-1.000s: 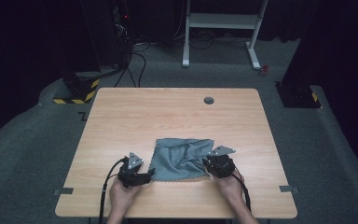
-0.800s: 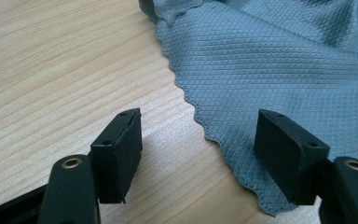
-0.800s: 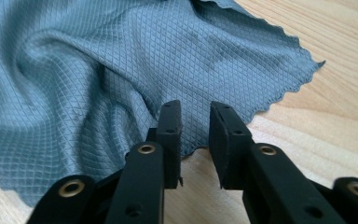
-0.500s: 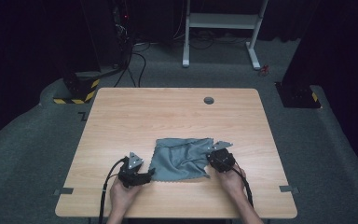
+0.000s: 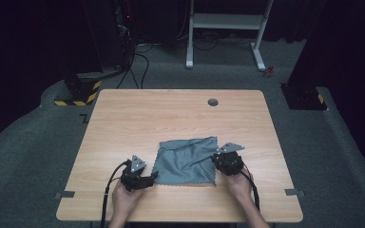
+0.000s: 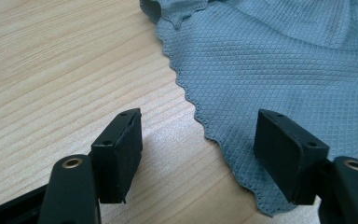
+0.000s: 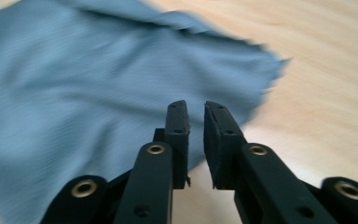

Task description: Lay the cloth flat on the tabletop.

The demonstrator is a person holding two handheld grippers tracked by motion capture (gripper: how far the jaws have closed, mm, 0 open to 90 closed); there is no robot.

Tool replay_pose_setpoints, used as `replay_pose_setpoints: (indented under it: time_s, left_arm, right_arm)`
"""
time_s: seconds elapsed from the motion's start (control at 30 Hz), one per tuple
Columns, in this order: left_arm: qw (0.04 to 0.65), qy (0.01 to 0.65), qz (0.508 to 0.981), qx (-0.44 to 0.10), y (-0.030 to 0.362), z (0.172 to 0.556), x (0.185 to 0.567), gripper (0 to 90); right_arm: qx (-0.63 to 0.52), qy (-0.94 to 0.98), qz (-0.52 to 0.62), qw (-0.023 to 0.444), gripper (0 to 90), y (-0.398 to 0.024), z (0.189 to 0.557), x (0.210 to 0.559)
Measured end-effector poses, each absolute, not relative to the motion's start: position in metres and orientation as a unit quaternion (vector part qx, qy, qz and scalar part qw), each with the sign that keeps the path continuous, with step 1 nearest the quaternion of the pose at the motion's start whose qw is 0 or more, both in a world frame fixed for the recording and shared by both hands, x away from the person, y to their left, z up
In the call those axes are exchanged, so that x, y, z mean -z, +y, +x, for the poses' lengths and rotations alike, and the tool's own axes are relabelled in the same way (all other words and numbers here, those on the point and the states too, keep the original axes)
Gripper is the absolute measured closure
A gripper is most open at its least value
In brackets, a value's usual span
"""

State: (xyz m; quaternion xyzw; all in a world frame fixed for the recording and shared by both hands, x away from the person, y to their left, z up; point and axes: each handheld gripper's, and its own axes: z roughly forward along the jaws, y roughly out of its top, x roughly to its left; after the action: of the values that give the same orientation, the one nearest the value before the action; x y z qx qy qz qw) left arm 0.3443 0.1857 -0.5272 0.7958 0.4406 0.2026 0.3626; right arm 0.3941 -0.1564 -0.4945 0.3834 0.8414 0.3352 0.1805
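Black right claw (image 7: 196,122): jaws just parted to a slit, nothing between them, lifted off the grey cloth (image 7: 98,79).
Left claw (image 6: 205,154): wide apart, straddling cloth's near-left edge.
Cloth: flat on counter (image 5: 138,118), corner released — regrasp likely.

The right gripper (image 7: 196,122), its jaws just eased narrowly apart with nothing between, hangs over a blurred blue-grey cloth (image 7: 98,84) whose far corner points to two o'clock on the wooden table (image 7: 326,70).
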Motion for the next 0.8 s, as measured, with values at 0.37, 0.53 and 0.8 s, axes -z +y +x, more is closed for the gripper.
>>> replay_pose_setpoints:
  time_s: [0.37,0.53,0.8]
  left_arm:
    - [0.362,0.441,0.796,-0.202,0.185,0.344,0.527,32.8]
    - [0.364,0.44,0.796,-0.202,0.184,0.344,0.527,33.9]
    - [0.374,0.424,0.801,-0.197,0.183,0.338,0.527,45.8]
  right_arm:
    - [-0.306,0.865,0.357,0.173,90.0,-0.156,0.372,0.511]
    - [-0.286,0.86,0.377,0.192,90.0,-0.171,0.383,0.51]
    - [-0.344,0.858,0.346,0.162,80.2,-0.167,0.355,0.506]
